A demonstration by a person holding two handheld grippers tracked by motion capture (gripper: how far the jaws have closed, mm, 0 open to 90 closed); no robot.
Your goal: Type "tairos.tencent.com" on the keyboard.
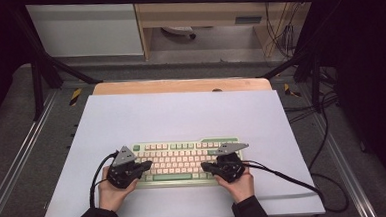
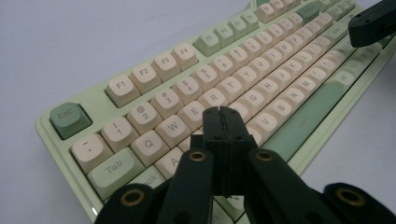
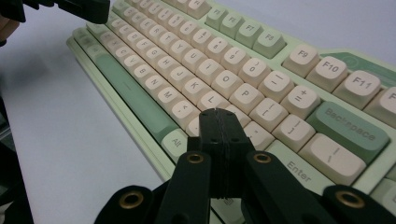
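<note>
A pale green keyboard [image 1: 179, 162] with cream and green keycaps lies on the white board near the front. My left gripper [image 1: 146, 165] hovers over its left end, jaws pressed together with nothing between them; in the left gripper view its tip [image 2: 223, 111] sits above the letter keys near E and D on the keyboard [image 2: 154, 70]. My right gripper [image 1: 205, 167] is over the right end, also shut and empty; its tip [image 3: 215, 113] hangs over the keys beside L on the keyboard [image 3: 224, 60]. The other gripper shows far off at the top of each gripper view.
The white board [image 1: 181, 114] covers a wooden table [image 1: 180, 85] and has bare room behind and beside the keyboard. Black cables [image 1: 284, 176] trail from both grippers across the board's front. Dark frame bars and floor cables stand at the sides.
</note>
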